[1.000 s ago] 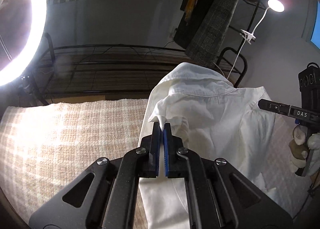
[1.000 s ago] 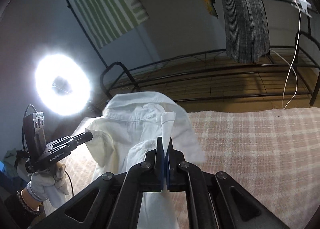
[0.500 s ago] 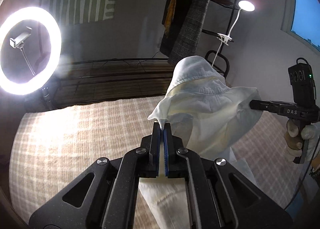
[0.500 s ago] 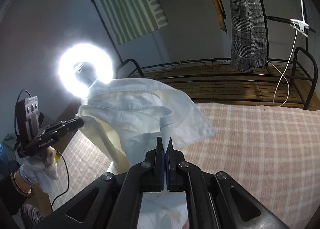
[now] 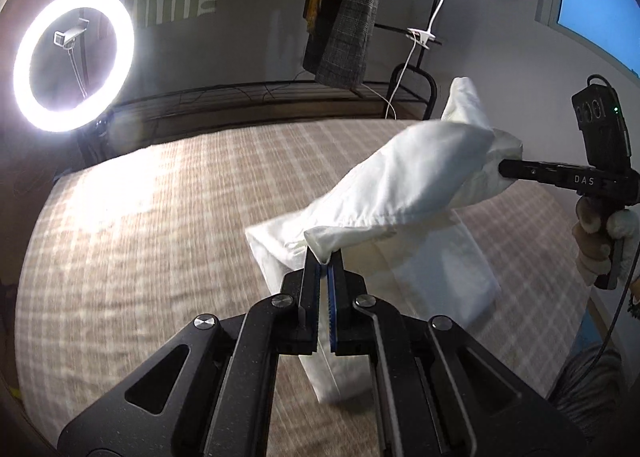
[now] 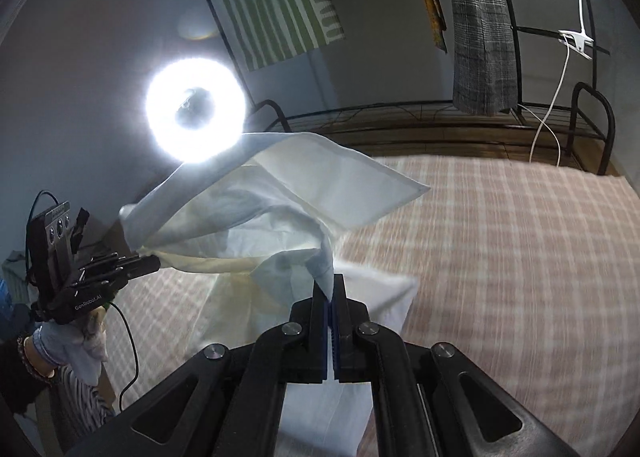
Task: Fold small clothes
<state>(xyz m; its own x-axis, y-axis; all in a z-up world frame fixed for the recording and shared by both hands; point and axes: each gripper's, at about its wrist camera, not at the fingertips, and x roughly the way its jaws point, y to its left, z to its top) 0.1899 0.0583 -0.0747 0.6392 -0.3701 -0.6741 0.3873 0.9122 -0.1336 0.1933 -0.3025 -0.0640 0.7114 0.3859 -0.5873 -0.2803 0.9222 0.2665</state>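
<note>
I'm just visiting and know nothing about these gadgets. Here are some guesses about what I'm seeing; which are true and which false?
1. Both grippers are clamped on the white garment. True: the left gripper and the right gripper each pinch a bit of it.
2. The garment lies flat. False: its upper part is lifted, the lower part rests on the checked blanket.
3. A ring light is lit. True.
4. The garment is plaid grey. False: that is the hanging cloth behind the bed.

Ring light [image 5: 73,60] beside checked bed [image 5: 160,217]
</note>
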